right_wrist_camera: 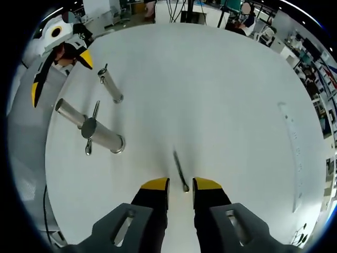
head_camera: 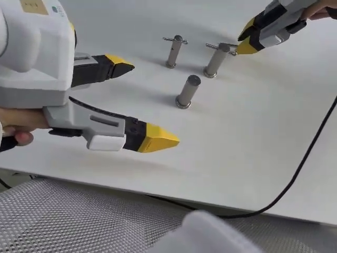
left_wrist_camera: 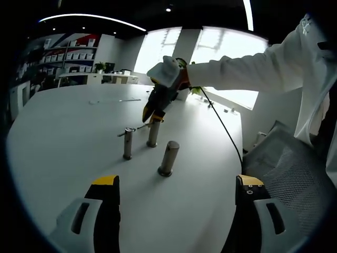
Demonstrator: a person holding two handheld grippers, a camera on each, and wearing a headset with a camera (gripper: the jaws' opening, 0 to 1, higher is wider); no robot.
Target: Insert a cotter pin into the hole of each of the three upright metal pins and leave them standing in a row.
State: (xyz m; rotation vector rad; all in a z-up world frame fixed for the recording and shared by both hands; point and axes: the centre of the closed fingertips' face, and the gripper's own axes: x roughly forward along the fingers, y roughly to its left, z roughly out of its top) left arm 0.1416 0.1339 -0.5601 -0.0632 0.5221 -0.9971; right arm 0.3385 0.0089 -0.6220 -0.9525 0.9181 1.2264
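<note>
Note left gripper (head_camera: 152, 103) spread wide at near left, well apart from bare metal pin (head_camera: 187, 90). Note right gripper (head_camera: 245, 39) at far right, jaws narrowly parted, just beside inserted cotter pin (head_camera: 218, 47).

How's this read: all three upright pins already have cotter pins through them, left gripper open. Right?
Not all three, only two. In the head view, the rear-left pin and rear-right pin each carry a cotter pin, but the front pin has none. The left gripper is open, as you said.
</note>
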